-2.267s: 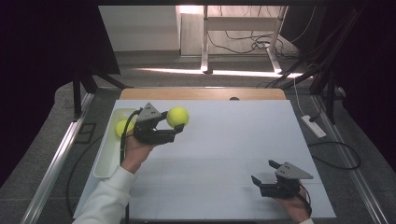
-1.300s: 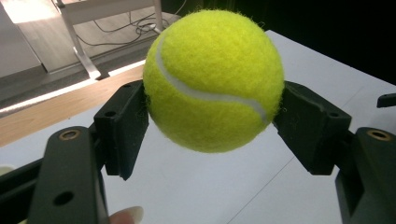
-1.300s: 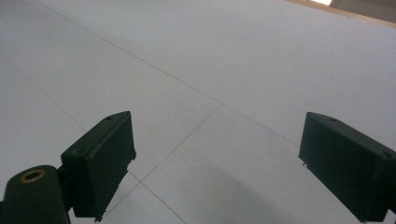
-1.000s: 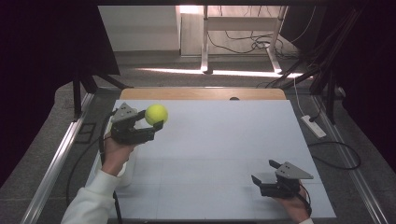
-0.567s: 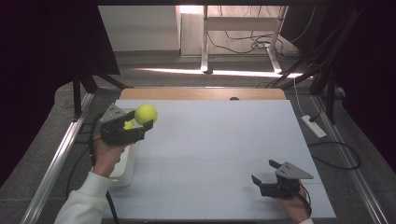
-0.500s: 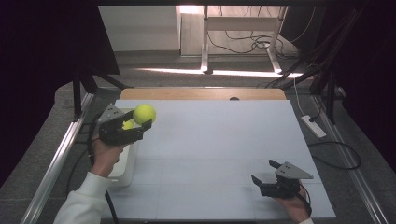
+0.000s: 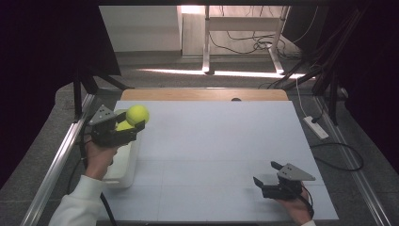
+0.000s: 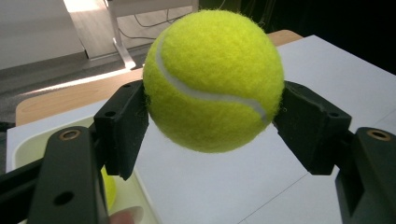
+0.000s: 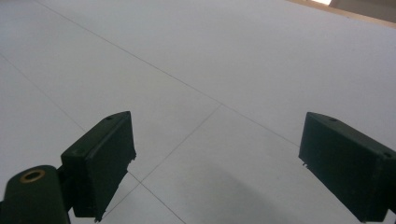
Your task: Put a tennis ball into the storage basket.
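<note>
Left gripper at middle left of the high view, clamped on a yellow tennis ball, jaws pressing both sides. Ball lifted above the far end of a white tray along the left edge of the white table. Second yellow ball just behind the held one, over the tray. Right gripper at lower right, resting low over bare table, jaws spread wide with nothing between them.
</note>
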A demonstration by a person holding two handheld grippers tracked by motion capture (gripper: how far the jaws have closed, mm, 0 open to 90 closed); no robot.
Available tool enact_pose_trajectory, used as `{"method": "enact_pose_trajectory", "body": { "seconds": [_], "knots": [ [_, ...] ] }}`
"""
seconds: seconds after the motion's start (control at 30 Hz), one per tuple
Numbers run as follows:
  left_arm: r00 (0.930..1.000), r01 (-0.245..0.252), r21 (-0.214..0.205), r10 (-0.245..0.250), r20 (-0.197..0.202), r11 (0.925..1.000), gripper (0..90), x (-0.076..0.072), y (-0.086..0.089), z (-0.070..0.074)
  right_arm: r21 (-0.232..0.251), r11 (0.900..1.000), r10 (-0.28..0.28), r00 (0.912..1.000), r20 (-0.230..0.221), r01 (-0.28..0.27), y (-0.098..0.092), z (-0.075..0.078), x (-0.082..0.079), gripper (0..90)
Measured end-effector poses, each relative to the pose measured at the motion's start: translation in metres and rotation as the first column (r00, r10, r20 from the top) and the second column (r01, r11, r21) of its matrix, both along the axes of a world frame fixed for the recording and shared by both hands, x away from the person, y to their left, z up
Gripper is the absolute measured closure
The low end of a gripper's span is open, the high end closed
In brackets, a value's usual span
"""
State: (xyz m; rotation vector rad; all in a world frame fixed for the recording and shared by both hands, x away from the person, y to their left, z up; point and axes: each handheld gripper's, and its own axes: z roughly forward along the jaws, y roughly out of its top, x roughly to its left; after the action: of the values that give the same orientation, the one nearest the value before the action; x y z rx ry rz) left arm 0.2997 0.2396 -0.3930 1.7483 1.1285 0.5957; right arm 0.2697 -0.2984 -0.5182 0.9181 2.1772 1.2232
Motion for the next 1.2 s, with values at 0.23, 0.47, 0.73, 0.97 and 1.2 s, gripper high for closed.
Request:
{"method": "enact_pose_trajectory", "body": {
  "seconds": [0.23, 0.47, 0.73, 0.97, 1.2],
  "knots": [
    [0.9999, -0.017, 0.001, 0.017, 0.001, 0.9999, 28.3, -0.002, 0.007, 0.001, -0.001, 1.0000, 0.000, 1.0000, 0.000, 0.000, 0.000, 0.000, 0.000, 9.9],
    [0.9991, -0.043, 0.001, 0.043, -0.001, 0.9991, 28.3, -0.007, 0.019, -0.001, -0.004, 1.0000, -0.003, 1.0000, 0.000, 0.003, 0.000, 0.000, 0.000, 9.9],
    [0.9979, -0.065, 0.008, 0.065, -0.004, 0.9979, 28.3, -0.010, 0.028, -0.002, -0.003, 1.0000, -0.002, 1.0000, 0.000, 0.002, -0.001, 0.000, -0.001, 9.9],
    [0.9965, -0.083, 0.014, 0.083, -0.010, 0.9965, 28.3, -0.012, 0.035, -0.004, -0.005, 1.0000, -0.003, 1.0000, 0.000, 0.003, -0.001, 0.000, -0.001, 9.9],
    [0.9951, -0.097, 0.015, 0.097, -0.021, 0.9952, 28.3, -0.012, 0.040, -0.009, -0.009, 1.0000, -0.005, 1.0000, 0.000, 0.005, 0.000, 0.000, -0.001, 9.9]
  ]
}}
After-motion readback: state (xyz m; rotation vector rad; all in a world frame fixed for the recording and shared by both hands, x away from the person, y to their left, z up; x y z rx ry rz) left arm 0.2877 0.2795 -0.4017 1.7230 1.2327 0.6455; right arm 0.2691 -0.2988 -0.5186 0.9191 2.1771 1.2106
